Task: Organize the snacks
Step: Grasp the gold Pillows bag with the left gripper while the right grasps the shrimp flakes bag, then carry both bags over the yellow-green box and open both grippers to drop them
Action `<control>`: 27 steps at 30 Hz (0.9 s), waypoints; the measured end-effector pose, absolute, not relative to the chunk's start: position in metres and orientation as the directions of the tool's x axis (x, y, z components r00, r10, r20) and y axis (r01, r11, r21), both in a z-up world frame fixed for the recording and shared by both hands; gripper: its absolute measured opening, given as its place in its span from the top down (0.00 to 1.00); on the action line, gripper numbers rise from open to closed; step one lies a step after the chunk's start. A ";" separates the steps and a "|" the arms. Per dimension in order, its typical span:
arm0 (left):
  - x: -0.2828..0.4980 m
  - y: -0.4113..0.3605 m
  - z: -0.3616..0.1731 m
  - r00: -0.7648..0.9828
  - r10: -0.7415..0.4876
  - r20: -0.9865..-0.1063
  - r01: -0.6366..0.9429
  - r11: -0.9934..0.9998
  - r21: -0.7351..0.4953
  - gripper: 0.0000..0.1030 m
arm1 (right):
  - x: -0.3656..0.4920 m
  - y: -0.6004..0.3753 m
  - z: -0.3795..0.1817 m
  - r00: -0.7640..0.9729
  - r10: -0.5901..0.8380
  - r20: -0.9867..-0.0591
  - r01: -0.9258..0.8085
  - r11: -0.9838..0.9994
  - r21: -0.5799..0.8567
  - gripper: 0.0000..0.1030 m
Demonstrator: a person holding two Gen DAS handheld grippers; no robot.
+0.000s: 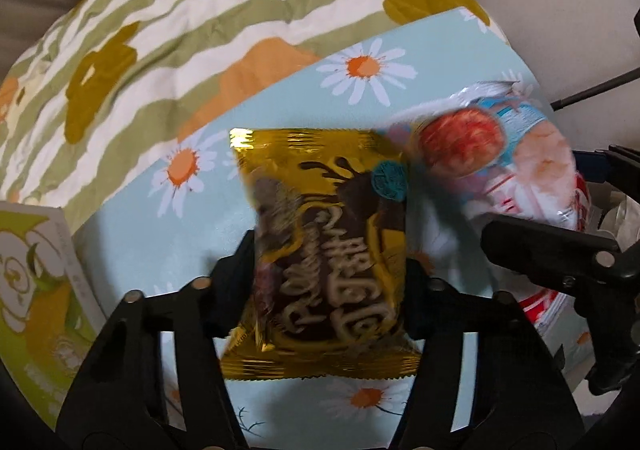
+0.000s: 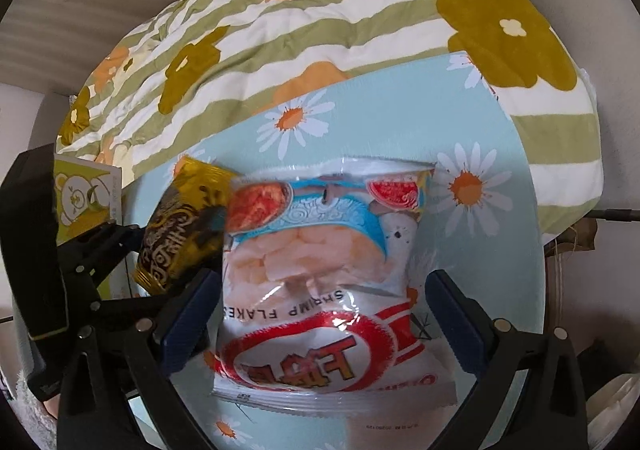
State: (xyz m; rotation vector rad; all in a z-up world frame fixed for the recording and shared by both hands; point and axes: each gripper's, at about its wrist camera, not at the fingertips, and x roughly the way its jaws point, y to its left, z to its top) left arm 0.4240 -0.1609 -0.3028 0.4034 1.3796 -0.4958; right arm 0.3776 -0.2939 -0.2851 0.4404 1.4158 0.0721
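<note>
My left gripper (image 1: 330, 282) is shut on a gold snack packet (image 1: 326, 246) with brown lettering and holds it over the light blue daisy-print surface (image 1: 224, 226). The packet also shows in the right wrist view (image 2: 180, 226), at the left. A white and red shrimp flakes bag (image 2: 320, 282) sits between the fingers of my right gripper (image 2: 320, 314). The left blue pad (image 2: 188, 314) touches the bag. The right pad (image 2: 456, 318) stands a little apart from it. The bag also shows at the right of the left wrist view (image 1: 520, 177), blurred.
A green and white box with a bear drawing (image 1: 36, 290) stands at the left, also seen in the right wrist view (image 2: 84, 201). A striped floral quilt (image 1: 160, 29) lies behind the blue surface. A dark rod (image 1: 592, 89) is at the right.
</note>
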 end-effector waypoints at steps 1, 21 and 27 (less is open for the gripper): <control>0.423 -0.160 -0.302 0.120 -0.098 -0.988 0.553 0.833 -0.016 0.53 | 0.378 -0.293 -0.285 0.167 0.304 -0.938 0.207 0.919 0.335 0.01; 0.382 -0.111 -0.284 0.168 -0.126 -0.978 0.355 0.933 -0.059 0.57 | 0.366 -0.268 -0.271 0.238 0.234 -0.943 0.076 0.963 0.258 0.39; 0.360 -0.106 -0.244 0.249 -0.159 -0.955 0.335 0.940 -0.069 0.57 | 0.344 -0.266 -0.234 0.328 0.220 -0.919 0.040 0.968 0.246 0.41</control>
